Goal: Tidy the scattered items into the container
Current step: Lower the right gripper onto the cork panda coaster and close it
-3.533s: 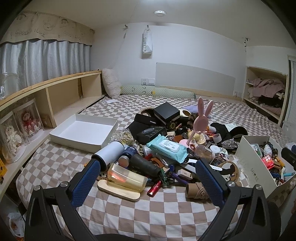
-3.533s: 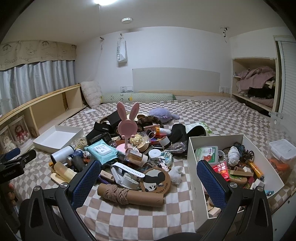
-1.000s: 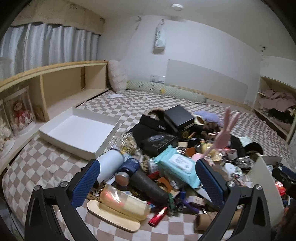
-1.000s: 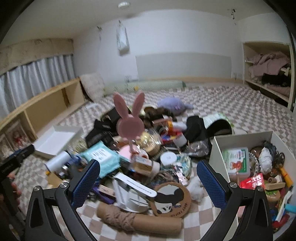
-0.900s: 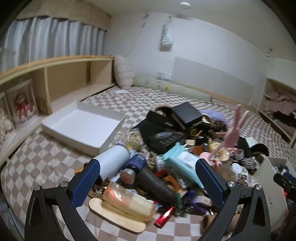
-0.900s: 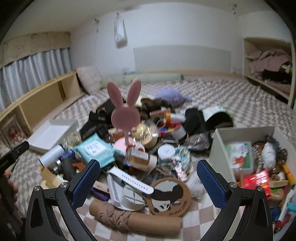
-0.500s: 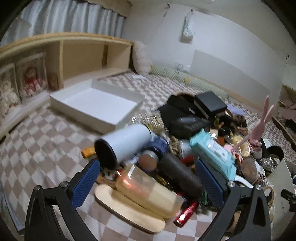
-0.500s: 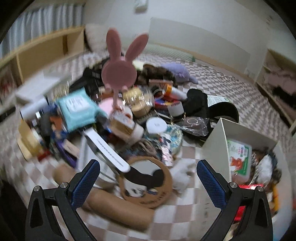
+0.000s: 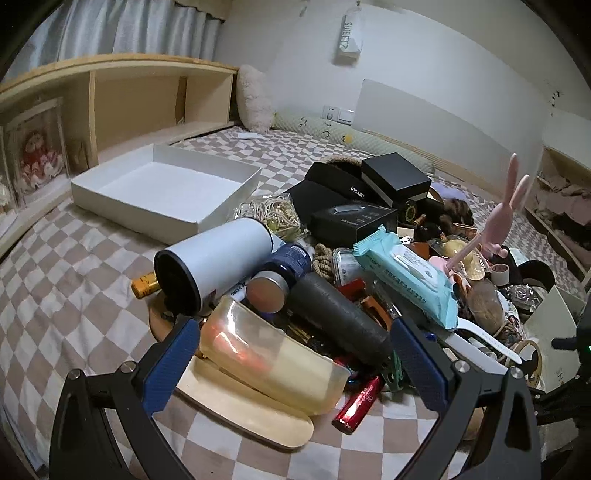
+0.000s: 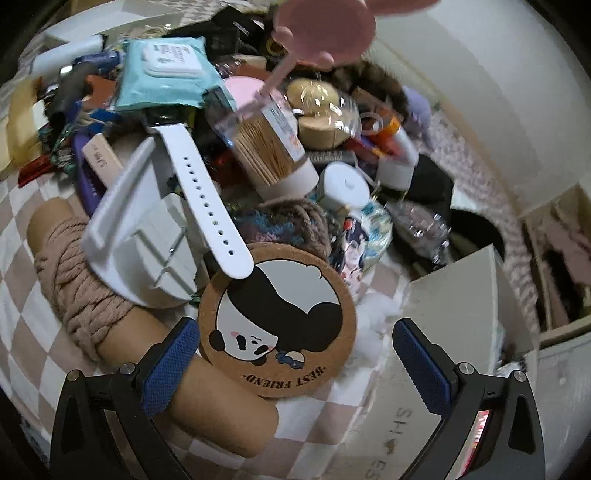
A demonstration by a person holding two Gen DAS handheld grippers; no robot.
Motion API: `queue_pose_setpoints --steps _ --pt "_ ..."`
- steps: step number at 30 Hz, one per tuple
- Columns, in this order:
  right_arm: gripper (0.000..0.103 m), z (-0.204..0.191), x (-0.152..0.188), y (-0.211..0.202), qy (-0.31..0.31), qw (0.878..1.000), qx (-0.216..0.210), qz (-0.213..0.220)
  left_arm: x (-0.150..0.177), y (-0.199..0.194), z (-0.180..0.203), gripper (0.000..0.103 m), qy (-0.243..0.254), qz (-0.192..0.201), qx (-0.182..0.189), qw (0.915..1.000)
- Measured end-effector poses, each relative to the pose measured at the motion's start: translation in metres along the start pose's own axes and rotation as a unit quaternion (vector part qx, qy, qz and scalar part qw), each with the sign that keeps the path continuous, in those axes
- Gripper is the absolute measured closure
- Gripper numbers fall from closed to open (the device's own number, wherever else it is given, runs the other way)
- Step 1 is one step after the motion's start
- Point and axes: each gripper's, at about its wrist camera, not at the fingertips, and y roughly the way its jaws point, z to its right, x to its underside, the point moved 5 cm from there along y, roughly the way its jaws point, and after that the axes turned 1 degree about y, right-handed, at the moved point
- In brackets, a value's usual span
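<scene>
scattered items [image 9: 332,266]: a dense heap on the checked bedcover [image 9: 74,295]; nothing seen in either gripper.
container [image 10: 454,295]: white box just right of the heap in the right wrist view; its near wall shows, the inside mostly hidden. in the left wrist view only a corner shows at far right [image 9: 554,314].
white tray [image 9: 162,188]: shallow and bare inside, left of the heap.
left gripper [image 9: 291,350]: fingers spread wide, holding nothing; a pale yellow cup [image 9: 273,354] lies on its side between them, on a pale wooden board [image 9: 243,410].
near the cup: a white flask [image 9: 218,258], a dark bottle [image 9: 340,317], a red tube [image 9: 358,404], a pack of wipes [image 9: 402,273].
right gripper [image 10: 291,350]: fingers wide apart, empty; low over the panda coaster [image 10: 277,325], which sits between the fingers.
coaster relations: its near edge overlaps a cardboard roll wound with cord [image 10: 122,325]; a white watch strap [image 10: 207,199] reaches its top edge; it is near the box wall, not touching as far as can be told.
behind the coaster: a jar of toothpicks [image 10: 273,147], a pink rabbit mirror [image 10: 325,29].
step in hand (judged): approach to grasp, both grippers lined up on a target, none clamped.
next move (judged): the coaster is thin and flat, so the right fingers need to catch its raised edge and close across it, then lift clear of the strap and carry it the short way into the box.
risk (judged): the strap or roll may drag along; the cup is wide and smooth and could slip or roll.
</scene>
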Motion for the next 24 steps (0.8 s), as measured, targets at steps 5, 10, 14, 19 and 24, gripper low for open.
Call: queue_pose_setpoints --steps 5,10,14,19,24 --pt "0.0 0.005 -0.007 0.016 0.017 0.998 -0.039 -0.043 0.0 0.002 0.0 0.0 -0.003 -0.004 0.007 1.0" --pt "0.0 -0.003 -0.014 0.029 0.009 0.995 -0.053 -0.078 0.0 0.003 0.0 0.0 -0.004 -0.006 0.014 0.9999" --pt "0.0 -0.003 -0.016 0.036 0.019 0.996 -0.039 -0.084 0.0 0.004 -0.002 0.0 -0.01 -0.008 0.016 0.9998" --pt "0.0 0.007 -0.01 0.046 0.066 0.991 -0.065 -0.098 0.0 0.004 -0.001 0.0 -0.01 -0.009 0.02 0.9997" --pt "0.002 0.006 -0.006 0.041 0.064 0.993 -0.064 -0.073 0.001 0.005 -0.001 0.0 -0.01 -0.013 0.025 0.9996"
